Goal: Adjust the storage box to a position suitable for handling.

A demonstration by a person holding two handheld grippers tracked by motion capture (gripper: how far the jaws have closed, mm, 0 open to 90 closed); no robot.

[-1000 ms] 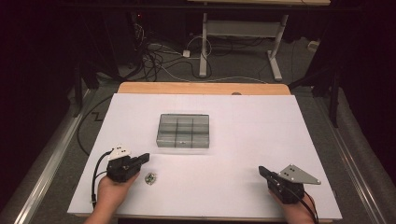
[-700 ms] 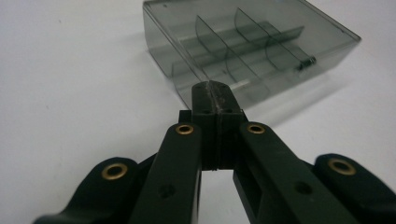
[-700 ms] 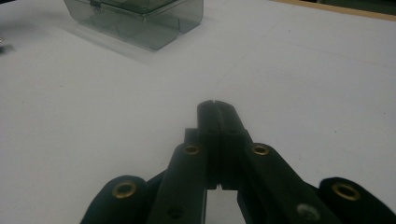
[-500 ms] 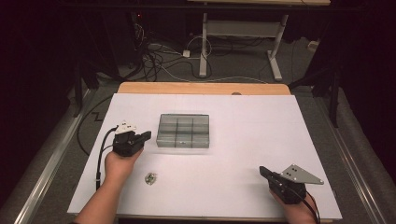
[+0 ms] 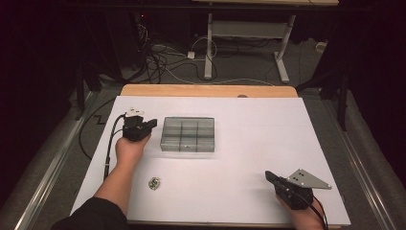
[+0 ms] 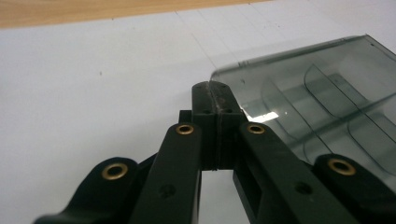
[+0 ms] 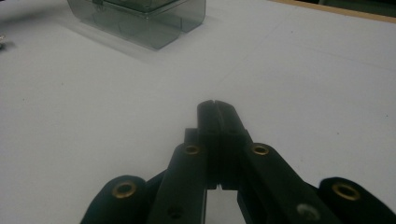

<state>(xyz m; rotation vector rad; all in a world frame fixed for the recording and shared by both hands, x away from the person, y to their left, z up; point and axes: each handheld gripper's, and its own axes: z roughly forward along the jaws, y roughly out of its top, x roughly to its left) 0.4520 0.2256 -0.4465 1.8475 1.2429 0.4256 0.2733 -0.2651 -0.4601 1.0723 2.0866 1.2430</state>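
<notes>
**Left gripper parked at the box, both jaws clenched**

So the left gripper (image 5: 152, 123) sits left of centre in the high view, jaws clenched on nothing, tips just beside the smoky compartment box (image 5: 187, 134). The right gripper (image 5: 269, 175), lower right, is clenched too. A small metal bit (image 5: 153, 182) lies lower left.

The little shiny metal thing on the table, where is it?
In the high view the small metal part lies on the white table, near its front left, below the clear compartment box and beside the person's left forearm.
</notes>
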